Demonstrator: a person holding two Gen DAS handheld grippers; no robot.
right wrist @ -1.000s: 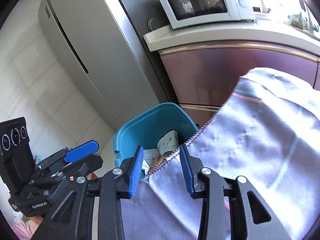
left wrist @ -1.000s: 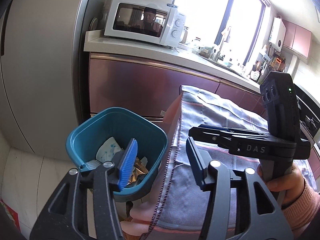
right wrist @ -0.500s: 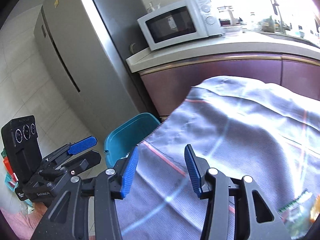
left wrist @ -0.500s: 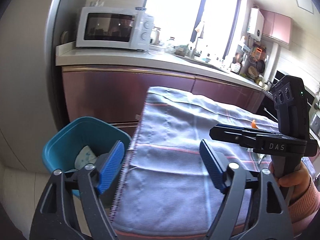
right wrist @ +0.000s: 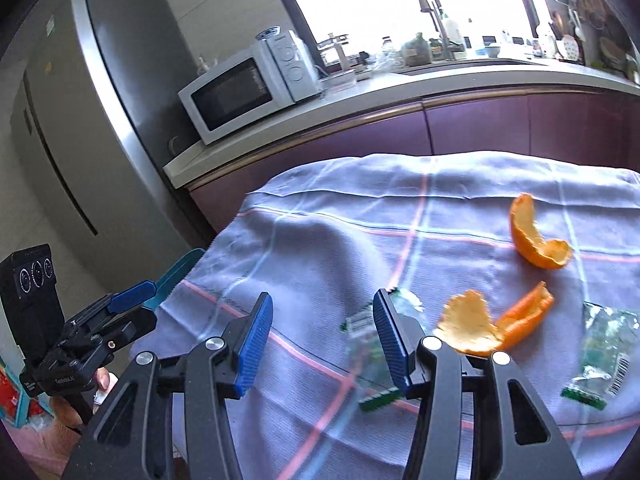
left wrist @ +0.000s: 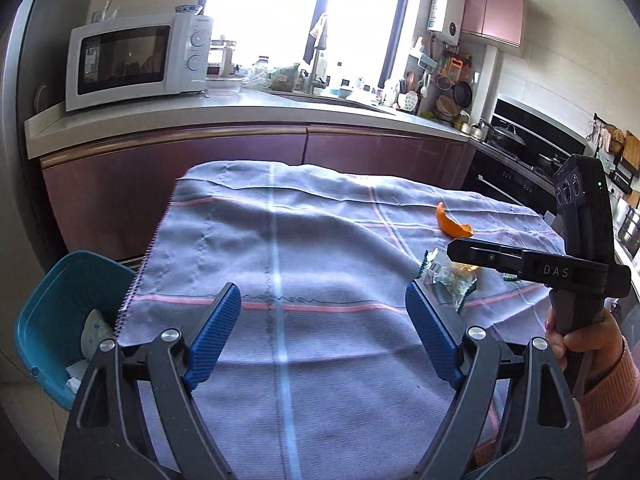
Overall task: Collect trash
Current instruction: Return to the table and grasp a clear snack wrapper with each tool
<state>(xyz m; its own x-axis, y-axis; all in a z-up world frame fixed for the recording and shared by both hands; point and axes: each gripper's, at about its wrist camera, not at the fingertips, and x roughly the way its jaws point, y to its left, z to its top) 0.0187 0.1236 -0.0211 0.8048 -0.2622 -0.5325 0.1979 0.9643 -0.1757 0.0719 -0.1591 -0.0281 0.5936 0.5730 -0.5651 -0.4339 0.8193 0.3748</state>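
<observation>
- Left wrist view: the left gripper (left wrist: 323,334) is hovering over the pale grey-blue cloth with thin pink stripes (left wrist: 304,248) that is covering the counter; its blue ribbed fingers (left wrist: 214,334) are spread wide apart and holding nothing.
- The teal plastic trash bin (left wrist: 48,312) is sitting low at the cloth's left edge, beside and below the counter, with crumpled white paper scraps (left wrist: 94,330) lying inside it.
- The right gripper (left wrist: 516,262) is reaching in from the right, held by a hand in a pink sleeve (left wrist: 586,334); from this side its fingers are appearing edge-on, so their gap is not readable here.
- A curved orange peel piece (left wrist: 450,224) is lying on the far right of the cloth; a clear crinkled wrapper with green trim (left wrist: 450,280) is lying near it, partly under the right gripper.
- A white microwave oven (left wrist: 136,64) is standing on the back kitchen worktop, well apart from the cloth.
- Right wrist view: the right gripper (right wrist: 322,344) is hanging over the cloth with its fingers parted and empty; bare cloth is showing between them.
- The clear wrapper with green trim (right wrist: 366,344) is lying just beside the right-hand finger, motion-blurred; whether it is touching the finger cannot be told.
- A flattened double piece of orange peel (right wrist: 492,324) is lying just right of that finger; the curved peel (right wrist: 534,240) is lying further back.
- A second clear wrapper with a barcode (right wrist: 600,356) is lying near the cloth's right edge.
- The left gripper (right wrist: 124,312) is showing at lower left, beside the bin rim (right wrist: 176,276).
</observation>
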